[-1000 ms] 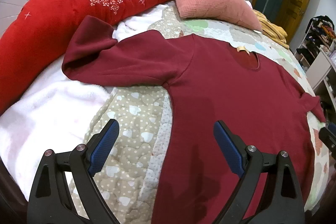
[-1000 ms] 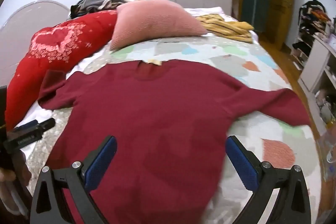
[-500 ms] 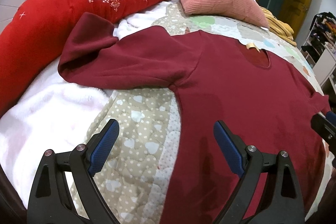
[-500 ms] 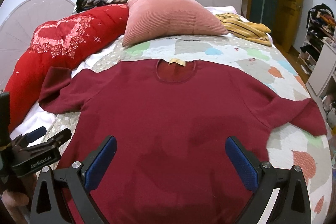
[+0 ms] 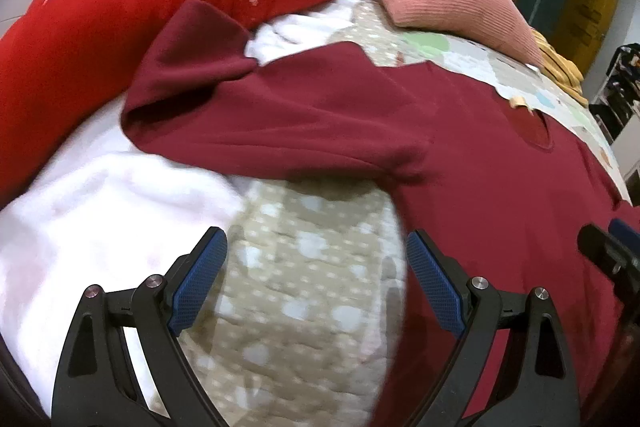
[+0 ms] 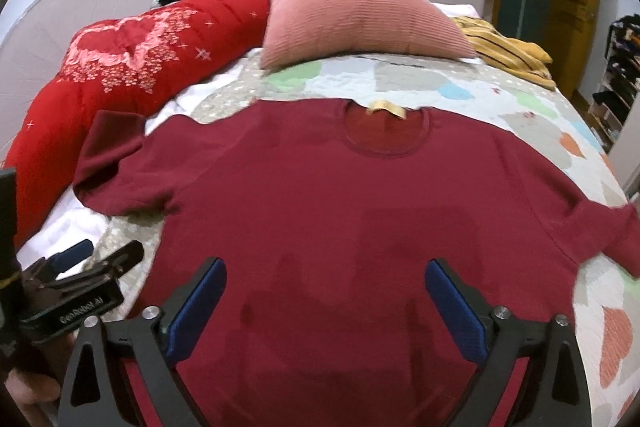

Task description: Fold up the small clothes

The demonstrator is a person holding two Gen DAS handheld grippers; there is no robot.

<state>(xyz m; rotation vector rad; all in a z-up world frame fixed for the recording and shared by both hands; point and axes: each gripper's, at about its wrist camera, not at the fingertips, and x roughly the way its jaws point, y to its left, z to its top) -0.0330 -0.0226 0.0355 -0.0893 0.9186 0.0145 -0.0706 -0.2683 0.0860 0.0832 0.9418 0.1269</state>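
Burgundy sweater [image 6: 320,195] lies soft and limp on the bed [image 6: 460,95]; pinch its hem. Your left hand-held gripper [image 5: 316,287] gapes empty, and the right hand-held gripper [image 6: 324,307] is closing, still wide, on nothing.

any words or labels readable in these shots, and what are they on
"GenRobot.AI": white print on the black body of the left gripper, seen in the right wrist view; the letters are slightly blurred.
The tan neck tag on the maroon sweater: no print can be made out.
Nothing else is readable.
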